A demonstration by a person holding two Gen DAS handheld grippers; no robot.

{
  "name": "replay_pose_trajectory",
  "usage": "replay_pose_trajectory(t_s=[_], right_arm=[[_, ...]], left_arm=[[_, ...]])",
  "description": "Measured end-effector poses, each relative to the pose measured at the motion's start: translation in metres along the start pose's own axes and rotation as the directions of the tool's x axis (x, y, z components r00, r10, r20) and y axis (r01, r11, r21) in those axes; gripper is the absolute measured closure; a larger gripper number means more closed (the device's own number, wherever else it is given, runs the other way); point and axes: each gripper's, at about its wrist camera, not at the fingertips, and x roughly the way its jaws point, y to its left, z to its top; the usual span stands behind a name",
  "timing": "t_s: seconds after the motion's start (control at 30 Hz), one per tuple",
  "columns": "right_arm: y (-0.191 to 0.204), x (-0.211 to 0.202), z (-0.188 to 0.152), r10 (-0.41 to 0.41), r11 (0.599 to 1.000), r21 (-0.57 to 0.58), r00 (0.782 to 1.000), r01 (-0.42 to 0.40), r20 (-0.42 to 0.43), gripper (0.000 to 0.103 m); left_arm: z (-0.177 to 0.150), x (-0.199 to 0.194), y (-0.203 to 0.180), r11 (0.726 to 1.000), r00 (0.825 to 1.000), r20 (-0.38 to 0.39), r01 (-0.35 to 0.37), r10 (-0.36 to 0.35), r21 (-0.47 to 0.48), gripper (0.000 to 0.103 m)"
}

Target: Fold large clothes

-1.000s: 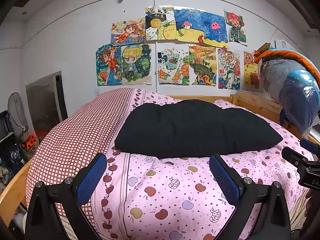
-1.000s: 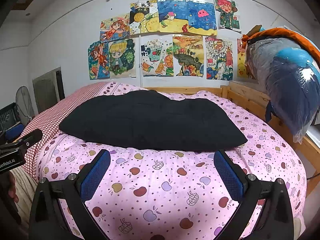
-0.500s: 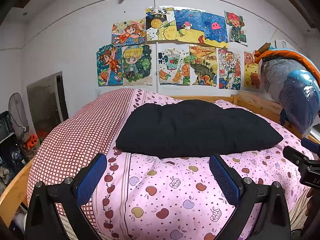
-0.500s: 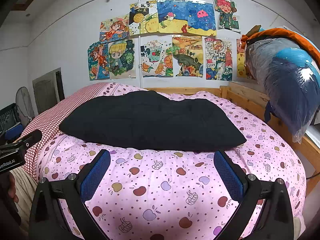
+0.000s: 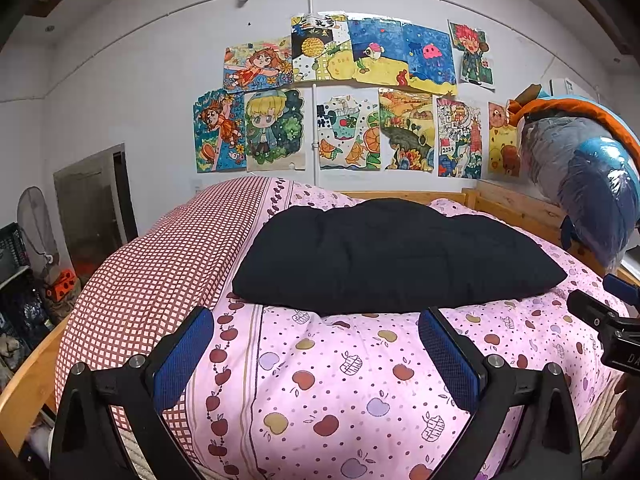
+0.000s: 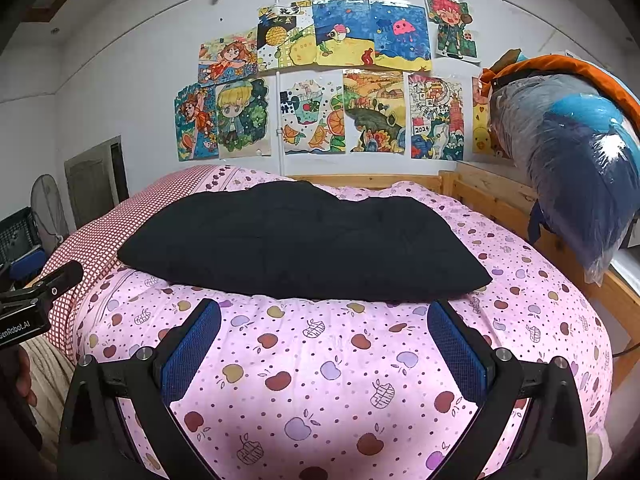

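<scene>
A black garment (image 5: 392,254) lies as a flat, roughly rectangular bundle on the pink apple-print bedcover (image 5: 340,376); the right wrist view shows the same garment (image 6: 304,242) on that bedcover (image 6: 320,372). My left gripper (image 5: 316,354) hovers open above the cover, just short of the garment's near edge, nothing between its blue pads. My right gripper (image 6: 324,344) is likewise open and empty, near the garment's front edge. Each gripper shows at the other view's margin: the right gripper (image 5: 608,324) and the left gripper (image 6: 36,308).
A red-checked quilt (image 5: 160,276) runs along the bed's left side. The wooden bed frame (image 6: 516,200) borders the back and right. A plastic-wrapped blue and orange bundle (image 6: 576,160) overhangs the right rail. A fan (image 5: 34,224) and crates stand at left. Drawings cover the wall.
Both grippers have barely shifted; the views have crept slightly. The garment lies as before and both grippers remain open.
</scene>
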Motion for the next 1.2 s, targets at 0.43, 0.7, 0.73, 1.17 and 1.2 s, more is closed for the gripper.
replay_pose_trajectory(t_s=[0.43, 0.7, 0.73, 1.17, 1.2], right_arm=[[0.0002, -0.0019, -0.0007, -0.004, 1.0, 0.004, 1.0, 0.004, 0.0, 0.002], [0.0007, -0.002, -0.0008, -0.004, 1.0, 0.003, 1.0, 0.004, 0.0, 0.002], [0.0006, -0.0019, -0.0009, -0.004, 1.0, 0.004, 1.0, 0.004, 0.0, 0.002], [0.0014, -0.0008, -0.003, -0.007, 1.0, 0.008, 1.0, 0.007, -0.006, 0.002], [0.0011, -0.0006, -0.0034, -0.007, 1.0, 0.008, 1.0, 0.007, -0.005, 0.002]], left_arm=[[-0.0001, 0.0, -0.0003, 1.0, 1.0, -0.001, 0.002, -0.002, 0.0, 0.0], [-0.0026, 0.0006, 0.0006, 1.0, 1.0, -0.01, 0.005, -0.006, -0.009, 0.0], [-0.0027, 0.001, 0.0008, 1.0, 1.0, -0.011, 0.007, -0.007, -0.009, 0.0], [-0.0024, 0.0041, 0.0015, 0.998, 0.998, -0.052, 0.016, -0.019, -0.053, 0.0], [-0.0026, 0.0044, 0.0029, 0.998, 0.998, -0.054, 0.009, -0.012, -0.056, 0.0]])
